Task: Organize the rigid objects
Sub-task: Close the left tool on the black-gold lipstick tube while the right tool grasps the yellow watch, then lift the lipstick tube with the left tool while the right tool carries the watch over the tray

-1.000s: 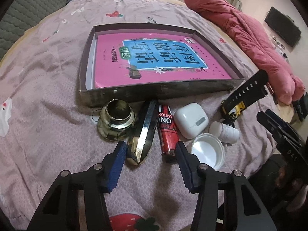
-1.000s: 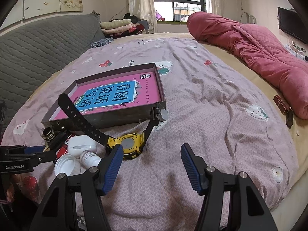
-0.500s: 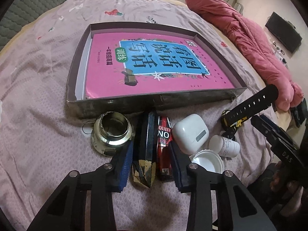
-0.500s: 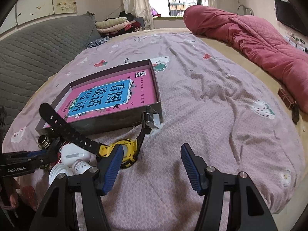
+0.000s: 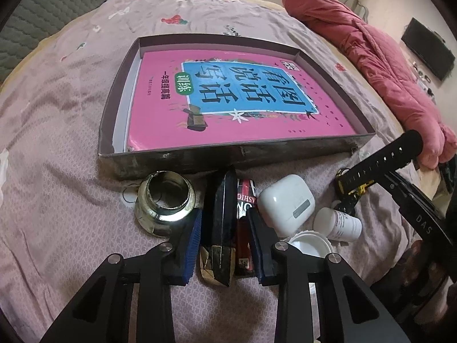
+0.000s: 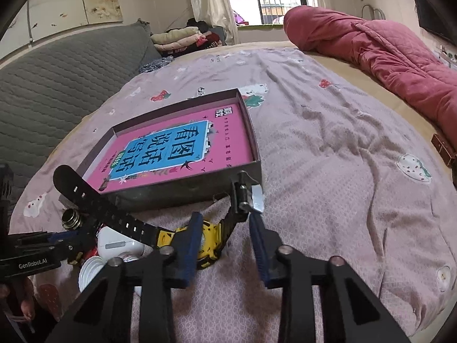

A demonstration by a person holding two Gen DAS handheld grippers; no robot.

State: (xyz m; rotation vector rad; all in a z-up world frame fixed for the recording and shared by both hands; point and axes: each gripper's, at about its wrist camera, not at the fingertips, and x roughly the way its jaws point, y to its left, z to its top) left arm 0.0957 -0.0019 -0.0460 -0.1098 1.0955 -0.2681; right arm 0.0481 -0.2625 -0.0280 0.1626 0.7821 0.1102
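My left gripper [image 5: 225,240] is closing. Its pads touch a black-and-gold faceted piece [image 5: 220,220] on one side and a red packet [image 5: 244,208] lying against it on the other. Beside these lie a brass ring [image 5: 164,200], a white earbud case [image 5: 285,203], a white pill bottle [image 5: 337,223] and a white lid [image 5: 311,245]. My right gripper [image 6: 225,243] is also closing, over a yellow watch [image 6: 207,243] with black straps. The watch case sits by the left pad, and bedsheet shows between it and the right pad. The box [image 5: 171,160] [image 6: 185,197] behind holds a pink book.
All of this rests on a pale purple bedsheet [image 6: 328,171]. A rolled red quilt [image 6: 385,57] lies along the right side and a grey padded headboard [image 6: 57,80] along the left. A small brown box [image 6: 442,148] sits near the bed's right edge.
The left jaws have narrowed from wide onto the black-and-gold piece and the red packet. The right gripper has moved forward to the watch, and its jaws have come in from fully wide.
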